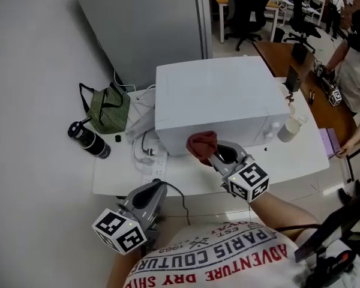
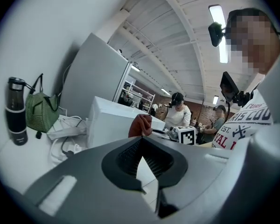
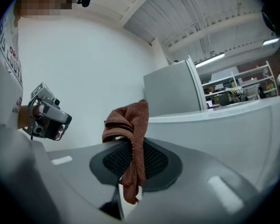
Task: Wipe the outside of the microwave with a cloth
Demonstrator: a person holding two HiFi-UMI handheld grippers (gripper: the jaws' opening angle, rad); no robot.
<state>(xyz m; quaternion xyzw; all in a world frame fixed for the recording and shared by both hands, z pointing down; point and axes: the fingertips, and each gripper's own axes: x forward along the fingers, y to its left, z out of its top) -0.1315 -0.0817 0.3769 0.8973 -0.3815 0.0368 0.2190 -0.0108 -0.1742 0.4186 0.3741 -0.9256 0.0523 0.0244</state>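
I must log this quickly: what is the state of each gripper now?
Left gripper: shut, holding nothing.
Right gripper: shut on the red-brown cloth.

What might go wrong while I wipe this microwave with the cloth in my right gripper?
The right gripper pinches only a thin fold of the cloth, so dragging it over the microwave may pull it free. Loose cables lie by the microwave's left side; a sweep there might snag them. The white cup at its right could get knocked.
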